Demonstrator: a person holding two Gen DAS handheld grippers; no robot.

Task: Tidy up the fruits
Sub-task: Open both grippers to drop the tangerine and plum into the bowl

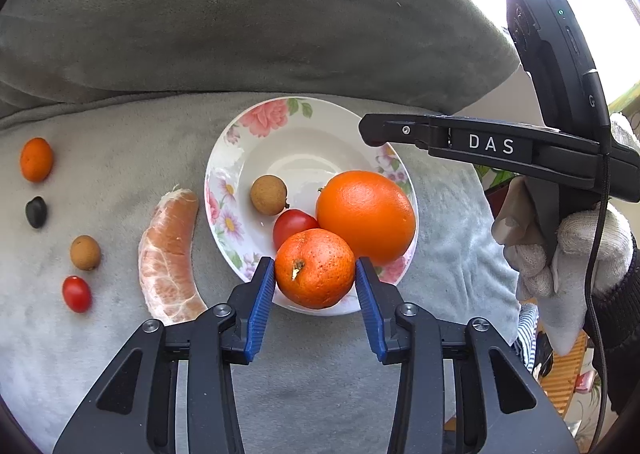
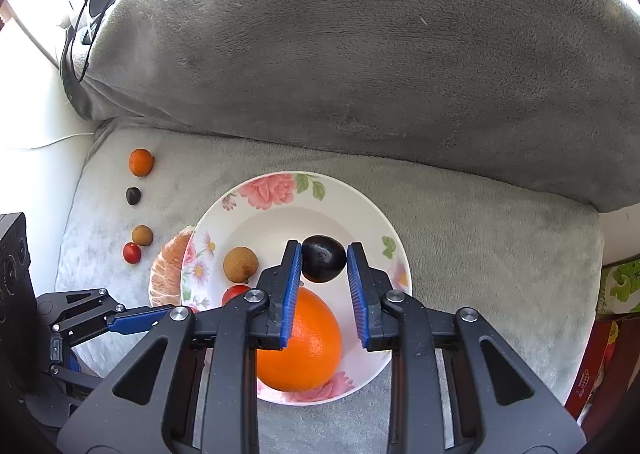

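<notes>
My left gripper [image 1: 315,274] is shut on a speckled mandarin [image 1: 316,268] over the near rim of the floral plate [image 1: 296,122]. In the plate lie a big orange [image 1: 366,214], a brown longan [image 1: 269,195] and a cherry tomato [image 1: 292,224]. My right gripper [image 2: 324,260] hangs above the plate [image 2: 280,190], its blue pads against both sides of a dark round fruit [image 2: 323,259]. Below it sits the big orange [image 2: 304,346]. From the left wrist view the right gripper [image 1: 370,132] reaches in from the right, held by a gloved hand [image 1: 568,254].
On the grey cushion left of the plate lie a peeled pomelo segment [image 1: 168,258], a small orange fruit [image 1: 36,159], a dark fruit [image 1: 36,211], a longan [image 1: 85,252] and a cherry tomato [image 1: 77,294]. A thick grey backrest [image 1: 240,14] rises behind.
</notes>
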